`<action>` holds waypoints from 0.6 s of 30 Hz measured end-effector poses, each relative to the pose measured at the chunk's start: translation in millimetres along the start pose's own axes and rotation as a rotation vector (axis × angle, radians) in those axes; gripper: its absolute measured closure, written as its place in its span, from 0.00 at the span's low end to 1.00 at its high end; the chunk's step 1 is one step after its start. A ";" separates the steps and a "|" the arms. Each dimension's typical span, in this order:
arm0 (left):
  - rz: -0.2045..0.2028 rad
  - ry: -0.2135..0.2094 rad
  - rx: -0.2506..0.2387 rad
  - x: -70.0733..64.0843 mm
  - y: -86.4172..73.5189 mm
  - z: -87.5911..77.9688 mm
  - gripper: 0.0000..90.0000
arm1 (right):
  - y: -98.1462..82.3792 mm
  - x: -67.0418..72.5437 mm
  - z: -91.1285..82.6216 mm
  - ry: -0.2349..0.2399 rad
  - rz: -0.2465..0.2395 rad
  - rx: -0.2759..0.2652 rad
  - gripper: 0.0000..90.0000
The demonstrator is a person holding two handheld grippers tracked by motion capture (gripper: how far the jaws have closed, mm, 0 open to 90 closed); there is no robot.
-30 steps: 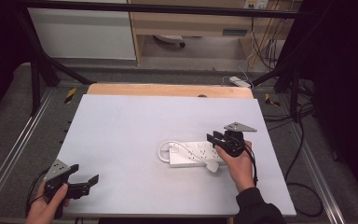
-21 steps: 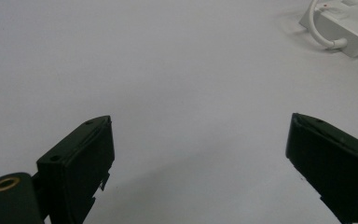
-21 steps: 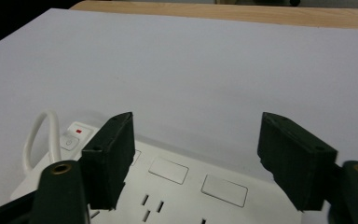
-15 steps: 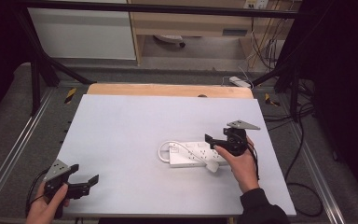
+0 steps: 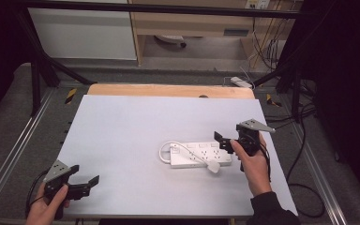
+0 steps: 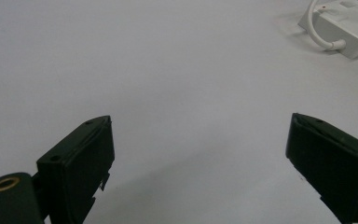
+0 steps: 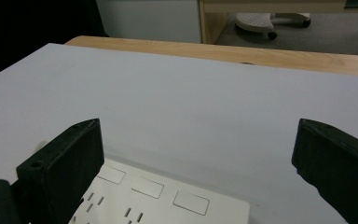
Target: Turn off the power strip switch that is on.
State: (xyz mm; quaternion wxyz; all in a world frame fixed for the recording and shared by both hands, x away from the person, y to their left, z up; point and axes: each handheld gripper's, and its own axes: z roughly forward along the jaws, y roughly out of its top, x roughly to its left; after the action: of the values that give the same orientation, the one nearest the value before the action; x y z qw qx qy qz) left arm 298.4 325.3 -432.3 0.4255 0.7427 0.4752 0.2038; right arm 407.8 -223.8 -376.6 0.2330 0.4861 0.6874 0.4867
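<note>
A white plastic power strip (image 5: pixel 200 154) lies flat on the pale grey worktop (image 5: pixel 136 126), toward four o'clock from the worktop's middle, its white cord (image 5: pixel 165 151) looping off the nine o'clock end and a white plug (image 5: pixel 213 167) resting just beside its near edge. The right gripper (image 5: pixel 226 142), held in the person's right hand (image 5: pixel 253 161), hangs at the strip's three o'clock end with its black jaws spread wide and gripping nothing; in the right gripper view the strip's sockets (image 7: pixel 140 193) lie below and between the jaws. The left gripper (image 5: pixel 88 184), held in the left hand (image 5: pixel 47 211) at the worktop's seven o'clock corner, is well apart from the strip, its jaws likewise wide apart and empty.
</note>
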 end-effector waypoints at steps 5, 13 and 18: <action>-0.001 0.001 -0.001 0.4 0.1 -0.2 0.09 | -0.2 -7.5 -8.3 -0.017 0.013 -0.018 0.03; -0.002 -0.001 -0.003 0.2 0.3 -0.6 0.09 | 1.1 -14.3 -22.7 -0.022 0.015 -0.055 0.03; -0.002 -0.002 -0.005 0.2 0.4 -0.7 0.09 | 0.4 -18.4 -30.4 -0.039 0.004 -0.058 0.03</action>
State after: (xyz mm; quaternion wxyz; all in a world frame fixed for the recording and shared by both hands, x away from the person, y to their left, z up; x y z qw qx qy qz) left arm 298.2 325.7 -431.6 0.4280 0.7413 0.4752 0.2036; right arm 391.5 -253.6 -366.3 0.2594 0.4900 0.6674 0.4973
